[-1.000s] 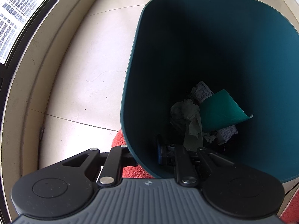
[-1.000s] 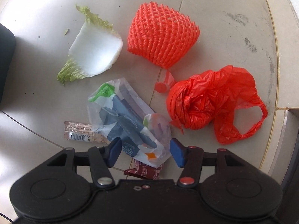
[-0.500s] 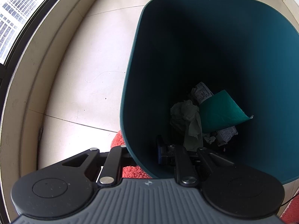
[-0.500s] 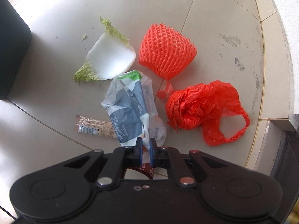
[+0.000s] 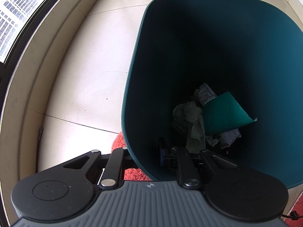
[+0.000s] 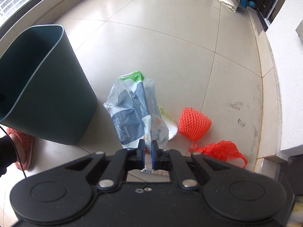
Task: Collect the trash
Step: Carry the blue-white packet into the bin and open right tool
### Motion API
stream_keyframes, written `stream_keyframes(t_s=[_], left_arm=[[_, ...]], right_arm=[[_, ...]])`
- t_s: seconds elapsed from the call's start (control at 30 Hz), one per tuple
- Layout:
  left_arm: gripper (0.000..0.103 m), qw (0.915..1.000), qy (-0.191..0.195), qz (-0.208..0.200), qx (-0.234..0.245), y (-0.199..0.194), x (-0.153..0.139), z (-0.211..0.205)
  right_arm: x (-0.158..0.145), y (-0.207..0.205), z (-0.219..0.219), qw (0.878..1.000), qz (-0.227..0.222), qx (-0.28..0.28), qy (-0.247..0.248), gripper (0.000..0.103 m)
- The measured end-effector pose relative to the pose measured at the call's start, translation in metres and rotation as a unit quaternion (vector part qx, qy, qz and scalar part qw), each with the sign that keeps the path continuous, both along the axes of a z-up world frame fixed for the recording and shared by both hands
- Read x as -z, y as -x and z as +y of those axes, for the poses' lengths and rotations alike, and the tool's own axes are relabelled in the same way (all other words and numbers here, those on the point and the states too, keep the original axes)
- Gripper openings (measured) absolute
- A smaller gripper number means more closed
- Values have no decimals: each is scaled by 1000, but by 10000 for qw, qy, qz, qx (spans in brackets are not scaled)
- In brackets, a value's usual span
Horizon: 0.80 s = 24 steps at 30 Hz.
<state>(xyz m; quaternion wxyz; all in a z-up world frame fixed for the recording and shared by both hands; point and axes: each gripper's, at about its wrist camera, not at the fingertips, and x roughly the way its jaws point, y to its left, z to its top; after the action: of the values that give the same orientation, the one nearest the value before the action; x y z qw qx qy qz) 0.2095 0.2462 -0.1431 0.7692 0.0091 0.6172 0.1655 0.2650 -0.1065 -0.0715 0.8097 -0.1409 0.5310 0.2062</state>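
— Where is the wrapper sitting right now?

— The right gripper [image 6: 148, 152] is pinching one corner of the plastic bread bag [image 6: 132, 111]; its jaws are pressed together on the film and the rest of the bag is hanging free above the floor [image 6: 170, 43], just beside the green bin [image 6: 47, 98].

— And the bin?

— The left gripper [image 5: 145, 156] is clamping the bin's near rim, one jaw inside the wall and one outside, and is tipping the bin [image 5: 217, 47] so its mouth is facing the right hand. Crumpled paper [image 5: 189, 117] and a green card [image 5: 223, 115] are lying at the bottom.

— So how should this carry go?

— I'd judge the bag is going to swing and flutter, being light and limp. Travelling slowly, lifting it over the rim rather than brushing it, and letting go only once the loose end is well inside is looking safest.

— What is waiting afterwards?

— The orange foam net [image 6: 194, 125], the red plastic bag [image 6: 221, 150] and a cabbage leaf [image 6: 169, 122] are lying on the floor.
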Motion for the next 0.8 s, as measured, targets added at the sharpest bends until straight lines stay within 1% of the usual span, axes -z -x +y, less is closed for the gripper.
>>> stream_keyframes(t_s=[0.1,0.17,0.27,0.4,0.57,0.8], left_arm=[[16,10000,-5,-31,-33,1,-1,0],[16,10000,-49,-51,-39,2,-2,-1],[16,9999,-82,-70,-29,3,-3,-3],[16,9999,-47,-153,-47,6,-6,-2],[16,9998,-21,-221,-23,10,-9,-2],[16,9995,49,-314,-45,12,-15,1]], right_arm=[[-31,5,24,9994,-163,-206,-245,5],[-44,7,41,9986,-198,-352,-352,5],[-55,10,65,9973,-63,-473,-550,5],[-62,16,102,9951,-13,-708,-695,5],[-53,20,143,9930,137,-860,-797,5],[-21,19,199,9942,118,-917,-544,5]])
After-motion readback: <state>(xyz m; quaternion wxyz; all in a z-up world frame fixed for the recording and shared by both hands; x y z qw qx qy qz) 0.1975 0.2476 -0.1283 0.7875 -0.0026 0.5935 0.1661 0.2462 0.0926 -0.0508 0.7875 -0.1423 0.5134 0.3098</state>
